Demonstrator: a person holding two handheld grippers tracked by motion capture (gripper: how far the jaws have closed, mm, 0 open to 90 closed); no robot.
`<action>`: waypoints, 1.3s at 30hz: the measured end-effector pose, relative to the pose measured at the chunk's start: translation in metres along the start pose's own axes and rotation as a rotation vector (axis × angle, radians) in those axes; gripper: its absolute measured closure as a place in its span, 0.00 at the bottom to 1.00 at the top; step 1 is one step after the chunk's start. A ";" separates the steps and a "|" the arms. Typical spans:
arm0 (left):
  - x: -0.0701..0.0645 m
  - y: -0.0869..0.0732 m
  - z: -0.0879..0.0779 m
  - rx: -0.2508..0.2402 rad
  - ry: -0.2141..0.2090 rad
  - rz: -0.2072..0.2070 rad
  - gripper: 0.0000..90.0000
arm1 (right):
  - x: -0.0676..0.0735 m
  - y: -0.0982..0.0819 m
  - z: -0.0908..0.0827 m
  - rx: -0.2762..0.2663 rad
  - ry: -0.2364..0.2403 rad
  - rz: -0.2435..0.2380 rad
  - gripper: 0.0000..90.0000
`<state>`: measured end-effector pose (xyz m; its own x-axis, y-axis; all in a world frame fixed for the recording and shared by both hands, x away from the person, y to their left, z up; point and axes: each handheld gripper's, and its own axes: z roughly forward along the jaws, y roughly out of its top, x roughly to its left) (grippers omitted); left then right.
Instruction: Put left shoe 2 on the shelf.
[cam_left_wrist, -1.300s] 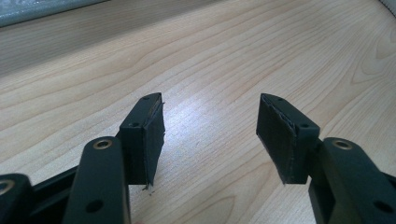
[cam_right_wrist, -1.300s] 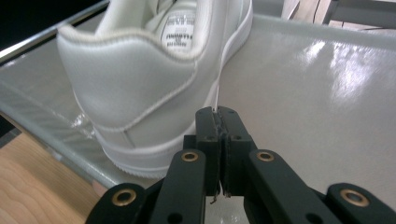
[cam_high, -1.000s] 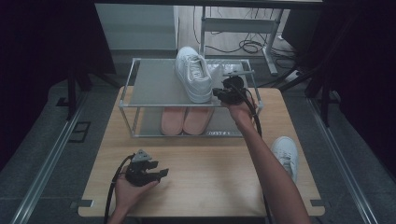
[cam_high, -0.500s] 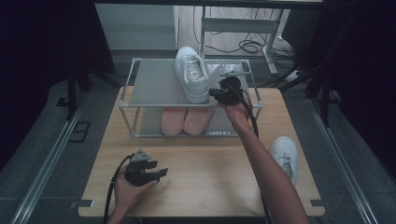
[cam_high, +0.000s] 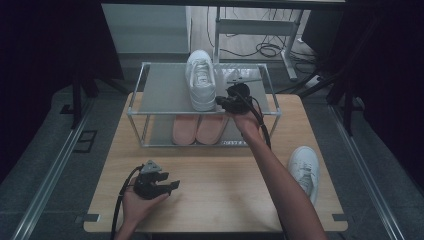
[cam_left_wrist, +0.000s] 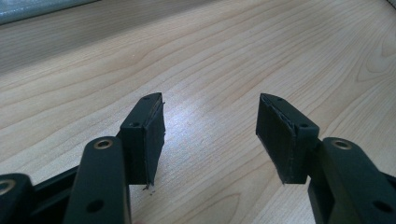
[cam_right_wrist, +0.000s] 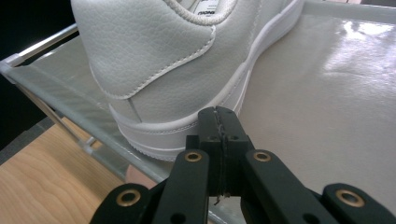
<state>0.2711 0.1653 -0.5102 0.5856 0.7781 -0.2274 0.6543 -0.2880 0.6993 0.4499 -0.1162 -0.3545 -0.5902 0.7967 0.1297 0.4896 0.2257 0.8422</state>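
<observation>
Pressing closed against the white sneaker (cam_right_wrist: 159, 70), right gripper (cam_right_wrist: 218, 122) fingers.

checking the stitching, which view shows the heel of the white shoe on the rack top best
The right gripper view: the white shoe's heel sits close, seams clear, just beyond the shut right tongs. The high view shows that shoe small, from above. The left gripper view faces bare table.
</observation>
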 end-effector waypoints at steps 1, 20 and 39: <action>0.000 0.000 0.000 0.000 0.000 0.000 0.47 | 0.001 0.000 0.001 -0.001 0.002 -0.003 1.00; 0.001 0.000 -0.001 -0.006 -0.004 -0.006 0.47 | -0.006 -0.002 -0.009 -0.009 0.001 0.002 1.00; 0.000 0.000 0.000 0.006 -0.002 -0.001 0.47 | -0.034 -0.038 -0.059 -0.044 0.000 -0.008 0.99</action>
<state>0.2713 0.1651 -0.5103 0.5859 0.7771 -0.2300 0.6578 -0.2903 0.6950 0.4137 -0.1850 -0.3601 -0.5938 0.7952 0.1227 0.4561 0.2070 0.8655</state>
